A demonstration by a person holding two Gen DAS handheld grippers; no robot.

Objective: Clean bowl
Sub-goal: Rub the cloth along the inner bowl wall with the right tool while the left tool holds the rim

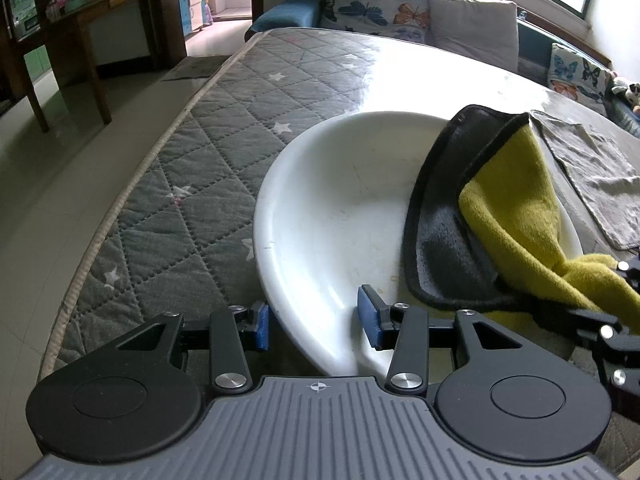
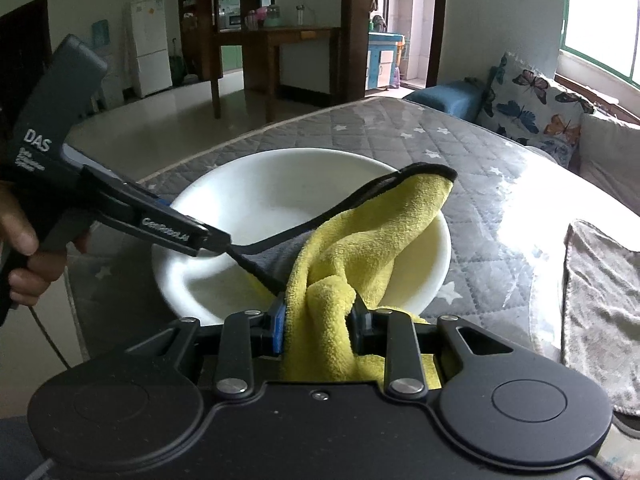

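Quilted grey star-print mattress (image 1: 208, 152) serves as the work surface, a clear plastic sheet glaring over its far part; white bowl (image 1: 340, 208) sits on it near the edge closest to the left gripper, upright, mouth facing up. The bowl is round and shallow, so it has no real long axis; its rim plane lies roughly level with the mattress. Grey towel (image 1: 596, 176) lies flat on the mattress just beyond the bowl on the right gripper's side, apart from it. Yellow-and-grey cloth (image 2: 372, 232), black-edged, drapes into the bowl over its near-right rim; its long run goes from the right gripper up and away across the bowl, the far corner lifted and pointing to the bowl's far rim. Right gripper (image 2: 318, 328) is pinching a bunched fold of the yellow side between its pads, down at the bowl's near rim. Left gripper (image 1: 318, 320) is spread, jaws straddling the bowl's near rim, one pad outside the wall and one inside, neither clearly pressing it; in the right wrist view it reaches in over the bowl from the left, a hand (image 2: 24, 248) on its handle. Progress, as a judgement: cloth is in the bowl and in wiping position, so mid-clean fits. Faint yellowish specks and scuffs show on the bowl's inner floor (image 1: 384, 276), so some wiping looks left; how much of the inside is already clean can't be told, as the cloth hides the right half.
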